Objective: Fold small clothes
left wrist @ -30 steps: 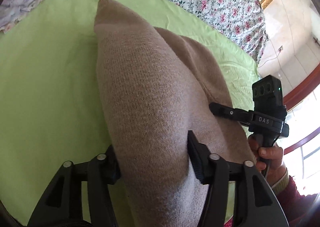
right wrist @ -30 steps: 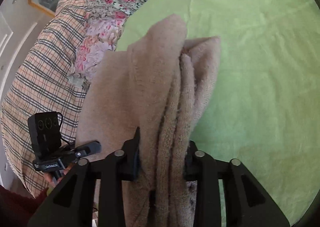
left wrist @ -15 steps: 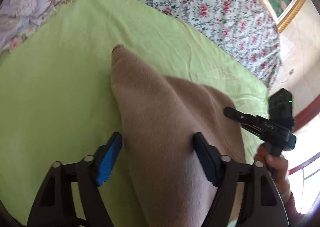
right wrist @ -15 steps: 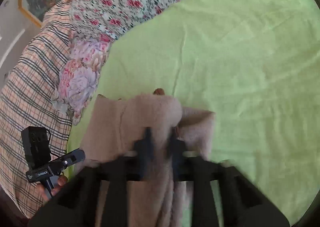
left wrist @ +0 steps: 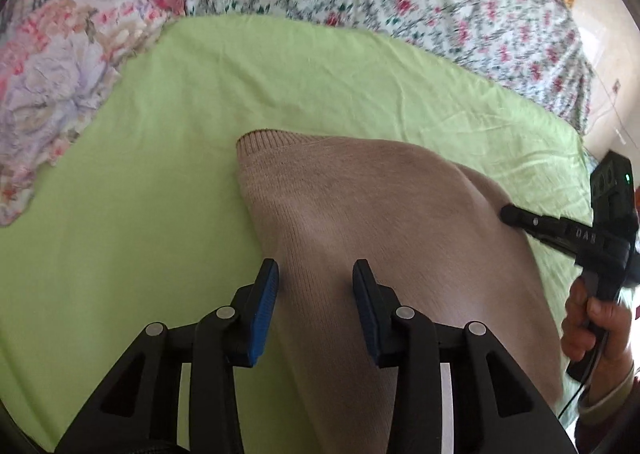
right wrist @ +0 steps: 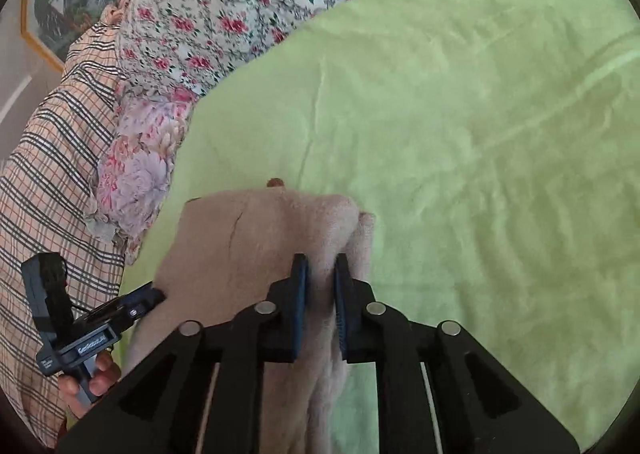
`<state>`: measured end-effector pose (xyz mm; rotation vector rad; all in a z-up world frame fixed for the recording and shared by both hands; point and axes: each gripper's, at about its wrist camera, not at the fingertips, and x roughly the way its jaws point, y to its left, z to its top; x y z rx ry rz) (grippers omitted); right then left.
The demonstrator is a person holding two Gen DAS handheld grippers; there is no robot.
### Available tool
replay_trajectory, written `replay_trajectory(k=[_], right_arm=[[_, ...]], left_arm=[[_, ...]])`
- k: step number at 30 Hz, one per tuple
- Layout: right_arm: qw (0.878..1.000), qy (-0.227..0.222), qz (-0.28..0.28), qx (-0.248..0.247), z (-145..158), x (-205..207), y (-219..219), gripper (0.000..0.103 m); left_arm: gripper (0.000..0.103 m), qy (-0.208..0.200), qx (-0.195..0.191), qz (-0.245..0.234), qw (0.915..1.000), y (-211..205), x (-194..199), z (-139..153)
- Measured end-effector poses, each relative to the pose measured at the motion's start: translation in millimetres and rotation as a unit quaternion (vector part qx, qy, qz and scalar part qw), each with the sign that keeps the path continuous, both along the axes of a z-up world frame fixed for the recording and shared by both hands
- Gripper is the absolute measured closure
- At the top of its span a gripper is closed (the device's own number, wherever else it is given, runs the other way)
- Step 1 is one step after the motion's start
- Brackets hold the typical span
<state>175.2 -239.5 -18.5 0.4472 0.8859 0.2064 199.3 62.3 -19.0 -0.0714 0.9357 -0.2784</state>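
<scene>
Found green sheet [left wrist: 160,181] with open room ahead and to both sides. Found beige knit sweater [left wrist: 380,221] lying on it, long axis running away from both grippers, ribbed edge farthest off. Had left gripper [left wrist: 316,272] half open, just closing, knit between, left pad clear. Had right gripper [right wrist: 321,262] nearly shut, just easing wider, pinching a fold.

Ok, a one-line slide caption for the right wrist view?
Right gripper pinching a bunched fold of the beige knit garment over the green sheet.
</scene>
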Motion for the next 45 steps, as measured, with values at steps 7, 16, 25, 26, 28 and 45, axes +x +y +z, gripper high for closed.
replay_trajectory(k=[7, 16, 25, 26, 28, 45], right_arm=[[0.999, -0.021, 0.034, 0.014, 14, -93, 10, 0.069], [0.998, -0.007, 0.052, 0.025, -11, -160, 26, 0.068], [0.997, 0.01, 0.07, 0.019, -28, -144, 46, 0.097], [0.997, 0.006, 0.072, 0.017, -24, -145, 47, 0.097], [0.995, -0.05, 0.082, 0.013, 5, -155, 46, 0.097], [0.992, 0.029, 0.044, -0.115, -30, -142, 28, 0.097]], left_arm=[[0.053, -0.037, -0.016, -0.038, 0.9985, 16, -118, 16], [0.053, -0.019, -0.016, -0.04, 0.9989, 14, -192, -22], [0.072, -0.028, 0.063, 0.009, 0.9976, -4, -167, -47], [0.08, -0.028, 0.06, 0.026, 0.9974, -3, -167, -45], [0.09, -0.044, 0.076, 0.051, 0.9948, -8, -175, -37], [0.094, 0.004, 0.103, 0.03, 0.9942, -24, -173, -55]])
